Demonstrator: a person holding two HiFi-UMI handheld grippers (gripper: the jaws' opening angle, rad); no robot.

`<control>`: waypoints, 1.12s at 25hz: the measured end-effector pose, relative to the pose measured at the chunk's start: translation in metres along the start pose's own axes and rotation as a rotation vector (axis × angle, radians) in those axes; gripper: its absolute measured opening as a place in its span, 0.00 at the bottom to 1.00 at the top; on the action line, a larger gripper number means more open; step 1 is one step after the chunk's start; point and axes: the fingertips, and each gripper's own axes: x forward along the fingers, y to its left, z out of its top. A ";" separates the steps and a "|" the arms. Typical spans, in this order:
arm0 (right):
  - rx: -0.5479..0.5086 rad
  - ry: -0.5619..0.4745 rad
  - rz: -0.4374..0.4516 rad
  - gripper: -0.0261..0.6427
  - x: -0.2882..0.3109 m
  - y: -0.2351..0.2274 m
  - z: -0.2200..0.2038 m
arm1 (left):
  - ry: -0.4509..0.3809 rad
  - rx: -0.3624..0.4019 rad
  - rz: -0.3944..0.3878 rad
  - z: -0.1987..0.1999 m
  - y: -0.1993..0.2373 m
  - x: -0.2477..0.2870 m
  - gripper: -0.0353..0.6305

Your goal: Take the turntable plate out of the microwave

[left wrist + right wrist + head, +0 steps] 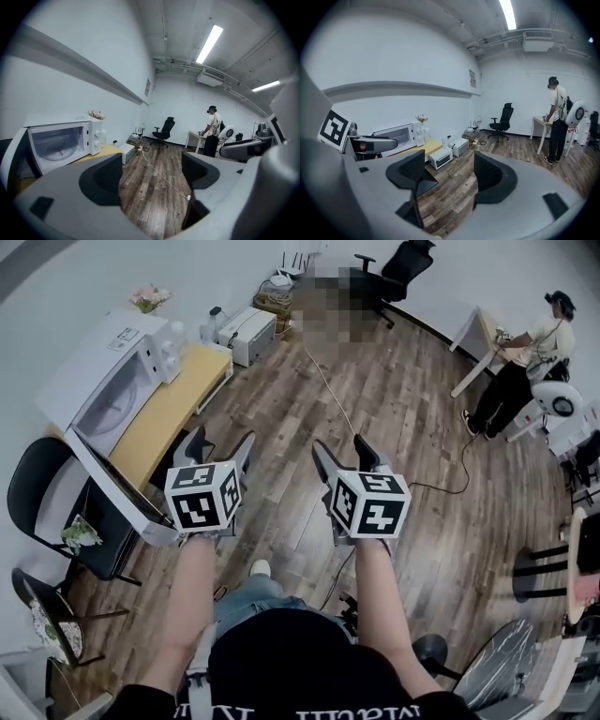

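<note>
Left gripper (pixel 222 444) and right gripper (pixel 340 448) hover spread, empty, near the open microwave (pixel 105 381) with its turntable plate (pixel 58 153) inside

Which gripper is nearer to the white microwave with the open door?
Left. The left gripper hangs close beside the white microwave; the right gripper is farther away, over the wooden floor.

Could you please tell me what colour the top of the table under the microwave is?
The tabletop is yellow; it shows best in the head view.
</note>
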 end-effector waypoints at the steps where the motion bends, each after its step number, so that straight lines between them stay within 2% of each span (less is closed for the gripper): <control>1: -0.004 -0.001 0.014 0.55 0.014 0.002 0.006 | -0.003 -0.006 0.015 0.004 0.009 0.008 0.65; 6: -0.012 -0.009 0.086 0.53 0.078 0.018 0.033 | -0.015 -0.028 0.089 0.022 0.055 0.040 0.65; 12: -0.034 0.010 0.186 0.52 0.134 0.040 0.052 | -0.004 -0.041 0.192 0.035 0.097 0.053 0.65; 17: -0.078 0.048 0.282 0.52 0.187 0.057 0.062 | 0.003 -0.102 0.302 0.030 0.138 0.066 0.64; 28: -0.214 0.075 0.590 0.52 0.318 0.112 0.121 | -0.042 -0.218 0.625 0.048 0.217 0.085 0.62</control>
